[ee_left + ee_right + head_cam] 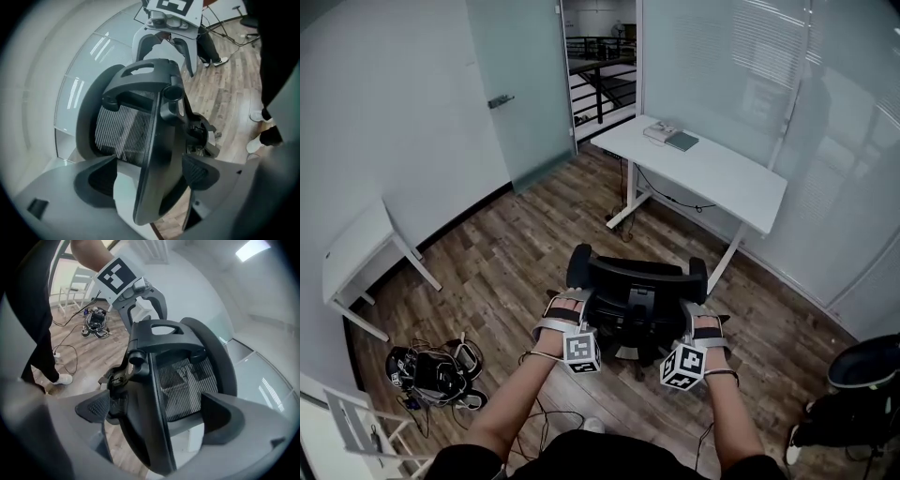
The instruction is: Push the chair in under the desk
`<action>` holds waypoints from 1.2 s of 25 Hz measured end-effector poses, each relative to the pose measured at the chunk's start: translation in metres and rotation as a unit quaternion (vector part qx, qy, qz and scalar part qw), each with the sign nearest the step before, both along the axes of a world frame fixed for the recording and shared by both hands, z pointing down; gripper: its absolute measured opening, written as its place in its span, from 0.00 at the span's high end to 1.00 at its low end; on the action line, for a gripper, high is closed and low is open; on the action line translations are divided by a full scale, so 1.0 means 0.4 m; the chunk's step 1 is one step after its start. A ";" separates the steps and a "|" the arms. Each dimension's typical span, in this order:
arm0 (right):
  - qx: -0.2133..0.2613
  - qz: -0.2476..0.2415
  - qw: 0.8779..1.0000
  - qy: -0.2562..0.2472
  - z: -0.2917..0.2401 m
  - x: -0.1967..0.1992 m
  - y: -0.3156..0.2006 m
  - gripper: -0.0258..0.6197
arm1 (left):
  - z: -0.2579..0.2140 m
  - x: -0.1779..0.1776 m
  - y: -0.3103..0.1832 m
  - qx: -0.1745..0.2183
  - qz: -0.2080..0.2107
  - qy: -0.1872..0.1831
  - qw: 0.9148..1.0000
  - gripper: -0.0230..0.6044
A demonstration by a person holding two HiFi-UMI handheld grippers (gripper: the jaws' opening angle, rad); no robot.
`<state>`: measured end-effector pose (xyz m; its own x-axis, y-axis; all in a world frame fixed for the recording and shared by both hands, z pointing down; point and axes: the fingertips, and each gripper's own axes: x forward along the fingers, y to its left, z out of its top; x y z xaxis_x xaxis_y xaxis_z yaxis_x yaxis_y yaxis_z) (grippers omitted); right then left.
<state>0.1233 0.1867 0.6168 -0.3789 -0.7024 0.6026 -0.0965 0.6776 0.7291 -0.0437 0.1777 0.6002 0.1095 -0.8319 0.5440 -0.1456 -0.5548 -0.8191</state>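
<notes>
Our left tongs (154,174) and right tongs (157,420) both stand spread, each straddling a side edge of the backrest of the black mesh office chair (639,279) without pinching. The chair stands on the wooden floor (511,248), not yet under the white bench (717,176).

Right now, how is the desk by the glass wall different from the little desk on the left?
The long desk is bigger than the little desk. The long desk carries a dark book; the little desk shows nothing on top. The chair stands nearer the long desk; tangled gear lies by the little desk. Both are white with white legs.
</notes>
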 end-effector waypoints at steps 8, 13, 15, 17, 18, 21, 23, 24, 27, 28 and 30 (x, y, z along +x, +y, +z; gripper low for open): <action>0.003 -0.010 0.998 0.066 0.078 -0.022 -0.068 0.05 | 0.062 0.005 -0.085 -0.013 0.020 -0.055 0.998 0.27; -0.008 -0.009 0.996 0.083 0.121 -0.024 -0.070 0.05 | 0.110 0.033 -0.088 -0.023 0.032 -0.037 0.999 0.27; -0.009 -0.007 0.996 0.093 0.130 -0.020 -0.072 0.05 | 0.111 0.036 -0.091 -0.011 0.035 -0.050 0.998 0.27; -0.007 -0.003 0.995 0.098 0.132 -0.023 -0.082 0.05 | 0.101 0.030 -0.100 0.002 0.034 -0.055 0.998 0.28; -0.004 0.000 0.995 0.104 0.136 -0.022 -0.087 0.05 | 0.101 0.027 -0.100 0.002 0.032 -0.054 0.998 0.28; 0.006 0.009 0.992 0.128 0.152 -0.008 -0.098 0.05 | 0.108 0.028 -0.096 -0.013 0.029 -0.050 0.998 0.28; 0.013 0.011 0.990 0.142 0.156 0.004 -0.098 0.05 | 0.107 0.031 -0.093 -0.013 0.029 -0.051 0.998 0.28; 0.020 0.011 0.989 0.147 0.154 0.005 -0.101 0.05 | 0.105 0.030 -0.092 -0.010 0.029 -0.052 0.998 0.28; 0.037 0.014 0.988 0.148 0.145 -0.003 -0.108 0.05 | 0.105 0.026 -0.088 -0.007 0.028 -0.055 0.998 0.28; 0.040 0.016 0.988 0.148 0.145 -0.001 -0.107 0.05 | 0.107 0.028 -0.086 -0.008 0.028 -0.055 0.998 0.28; 0.047 0.020 0.988 0.148 0.141 0.004 -0.107 0.05 | 0.107 0.031 -0.086 -0.007 0.030 -0.054 0.998 0.28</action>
